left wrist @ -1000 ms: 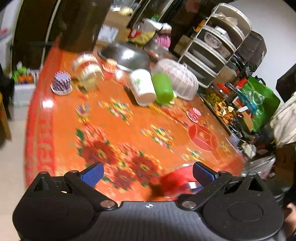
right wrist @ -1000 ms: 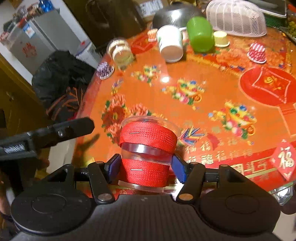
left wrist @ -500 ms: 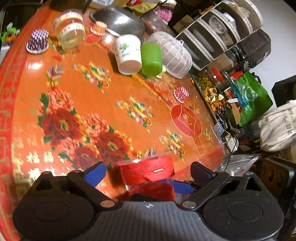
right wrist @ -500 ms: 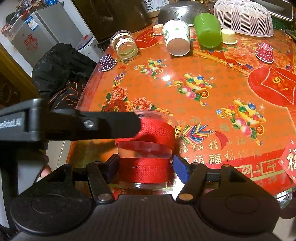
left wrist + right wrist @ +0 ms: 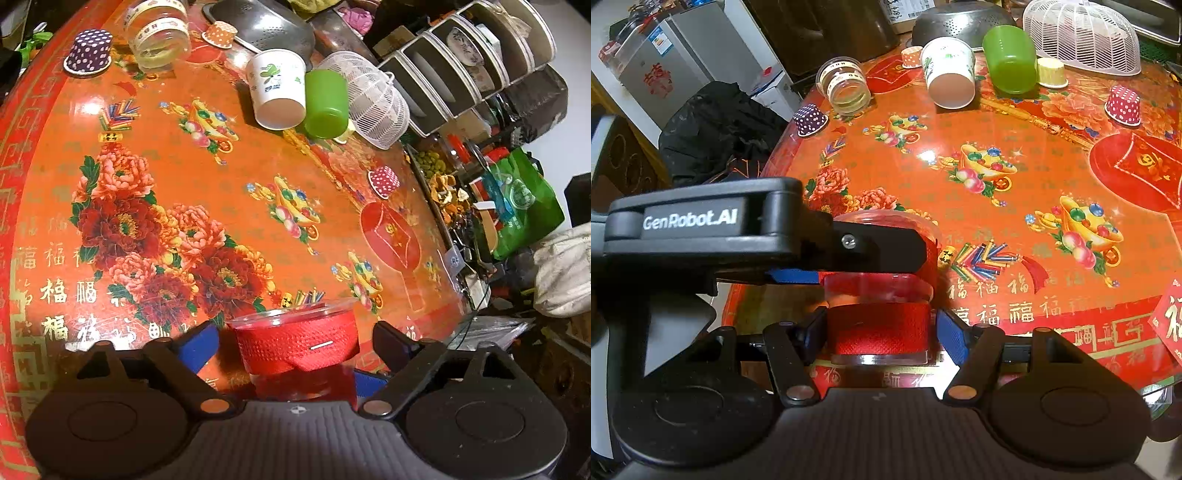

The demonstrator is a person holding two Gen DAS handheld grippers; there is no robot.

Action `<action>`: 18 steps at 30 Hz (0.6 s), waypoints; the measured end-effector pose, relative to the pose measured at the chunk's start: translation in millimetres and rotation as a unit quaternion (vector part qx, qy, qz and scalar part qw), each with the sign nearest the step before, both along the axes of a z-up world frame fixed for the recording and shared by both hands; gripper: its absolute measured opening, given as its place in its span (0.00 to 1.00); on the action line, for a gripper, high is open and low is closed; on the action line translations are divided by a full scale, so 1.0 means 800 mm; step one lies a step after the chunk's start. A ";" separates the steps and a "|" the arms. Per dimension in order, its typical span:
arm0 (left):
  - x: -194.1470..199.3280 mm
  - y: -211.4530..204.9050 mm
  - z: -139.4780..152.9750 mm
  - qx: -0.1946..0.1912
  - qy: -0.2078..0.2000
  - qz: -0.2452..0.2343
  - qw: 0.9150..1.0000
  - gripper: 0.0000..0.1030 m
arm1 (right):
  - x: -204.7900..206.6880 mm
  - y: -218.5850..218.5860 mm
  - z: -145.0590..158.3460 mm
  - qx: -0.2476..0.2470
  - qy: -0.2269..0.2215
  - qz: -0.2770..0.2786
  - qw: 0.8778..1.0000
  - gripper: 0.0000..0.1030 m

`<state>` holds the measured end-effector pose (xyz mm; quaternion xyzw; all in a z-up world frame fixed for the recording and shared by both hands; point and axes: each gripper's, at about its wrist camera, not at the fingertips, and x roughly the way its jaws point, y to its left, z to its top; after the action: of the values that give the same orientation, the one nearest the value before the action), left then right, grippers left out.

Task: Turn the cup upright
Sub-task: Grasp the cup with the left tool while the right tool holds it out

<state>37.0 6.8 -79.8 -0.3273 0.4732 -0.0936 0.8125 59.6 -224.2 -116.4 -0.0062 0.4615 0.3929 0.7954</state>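
Note:
A clear plastic cup (image 5: 879,325) wrapped in two red fabric bands stands with its open rim up, near the table's front edge. My right gripper (image 5: 881,330) is shut on its lower band. My left gripper (image 5: 295,347) is open, its fingers on either side of the cup's upper band (image 5: 299,347) with gaps on both sides. The left gripper's body (image 5: 701,229) crosses in front of the cup's top in the right wrist view.
The round table (image 5: 1034,184) has a glossy orange-red cloth. At the back lie a white paper cup (image 5: 947,72), a green cup (image 5: 1010,61), a glass jar (image 5: 846,85), a metal colander (image 5: 960,20) and a white mesh cover (image 5: 1082,37). Small dotted cups (image 5: 1123,105) stand around.
My left gripper has come in from the left and now straddles the cup's upper band. The right gripper holds the cup still.

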 end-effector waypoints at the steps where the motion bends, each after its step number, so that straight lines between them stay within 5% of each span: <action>1: 0.000 0.000 -0.001 0.000 0.001 0.001 1.000 0.82 | -0.001 0.000 0.000 0.000 0.000 0.001 1.000 0.63; 9: 0.000 0.000 -0.001 0.008 0.000 0.004 1.000 0.75 | -0.005 -0.003 0.000 0.001 -0.008 0.007 1.000 0.64; 13: -0.004 0.001 0.000 0.013 -0.009 -0.003 1.000 0.74 | -0.011 -0.010 0.004 -0.002 -0.035 0.002 0.999 0.81; 18: -0.014 0.005 0.009 0.010 -0.041 -0.008 0.999 0.73 | -0.014 -0.041 0.015 0.032 -0.052 -0.013 0.998 0.90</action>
<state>25.5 11.0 -72.6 -0.3114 0.4427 -0.1094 0.8337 48.5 -257.2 -104.3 0.0050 0.4068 0.3964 0.8230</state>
